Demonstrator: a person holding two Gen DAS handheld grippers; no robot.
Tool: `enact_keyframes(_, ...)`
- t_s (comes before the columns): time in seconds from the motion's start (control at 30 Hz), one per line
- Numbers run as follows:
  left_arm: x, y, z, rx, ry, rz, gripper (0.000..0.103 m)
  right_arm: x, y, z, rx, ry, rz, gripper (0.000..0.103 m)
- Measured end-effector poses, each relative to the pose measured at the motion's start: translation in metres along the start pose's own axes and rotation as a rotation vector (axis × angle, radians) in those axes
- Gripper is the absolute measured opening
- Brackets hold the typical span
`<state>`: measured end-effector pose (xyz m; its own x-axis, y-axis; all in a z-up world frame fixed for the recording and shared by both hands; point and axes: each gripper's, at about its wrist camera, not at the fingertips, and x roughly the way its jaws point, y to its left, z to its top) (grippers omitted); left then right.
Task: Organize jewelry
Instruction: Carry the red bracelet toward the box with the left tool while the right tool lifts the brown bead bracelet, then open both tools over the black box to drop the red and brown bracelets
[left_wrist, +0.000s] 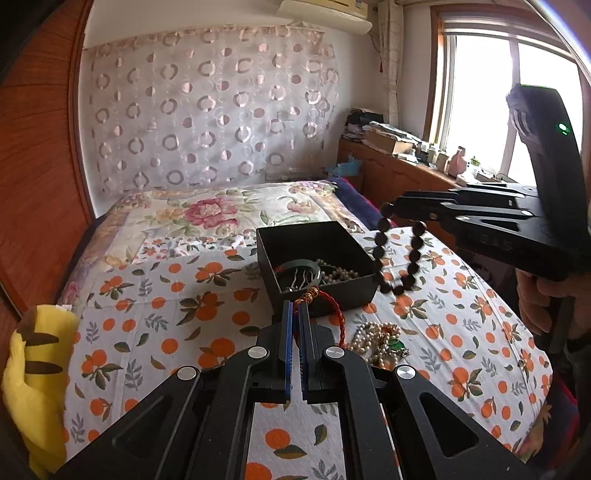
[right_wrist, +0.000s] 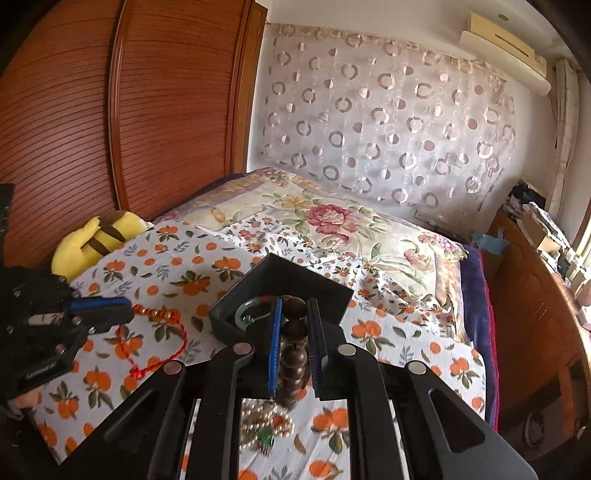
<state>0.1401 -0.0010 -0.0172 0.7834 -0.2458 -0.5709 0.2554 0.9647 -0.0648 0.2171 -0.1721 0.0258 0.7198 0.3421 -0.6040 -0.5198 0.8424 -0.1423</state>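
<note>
The dark brown wooden bead bracelet is clamped between the pads of my right claw, lifted clear of the bedsheet; from my left camera it hangs as a loop just beside the right corner of the box. My left claw has its jaws pressed together on the red braided cord with small gold beads, which trails down onto the sheet (the pinch point itself is hidden in the left view, but the right view shows the cord running out from the blue pads).

The square black cardboard box sits open on the bed just beyond my left claw. Inside it lie a pale green jade bangle, a string of small greyish-green beads against the right wall, and something thin and wavy that I cannot make out.

Near the box, on the sheet to the right of my left claw, is a tangled heap of cream pearl strands with a green stone pendant.

All of this rests on a white bedsheet printed with oranges and leaves. Farther back lies a floral quilt, and a yellow plush toy with brown stripes sits at the sheet's left edge by the reddish wooden wardrobe.
</note>
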Motion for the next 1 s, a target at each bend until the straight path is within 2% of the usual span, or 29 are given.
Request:
enact_keyframes(0.2,0.006,0.003,0.007,0.0,0.001,0.007,0.002,0.018,-0.005,0.015,0.037,0.008,0.0,0.015)
enact_keyframes(0.5,0.02,0.007,0.019,0.003,0.013,0.023,0.002,0.042,-0.008,0.02,0.079,0.041,0.024,0.015)
enact_keyframes(0.8,0.037,0.003,0.034,0.014,0.02,0.031,0.002,0.042,-0.019,0.022,0.121,0.03,0.018,0.016)
enact_keyframes(1.0,0.058,-0.006,0.05,0.023,0.024,0.03,0.002,0.034,-0.034,0.007,0.13,0.036,0.008,0.016)
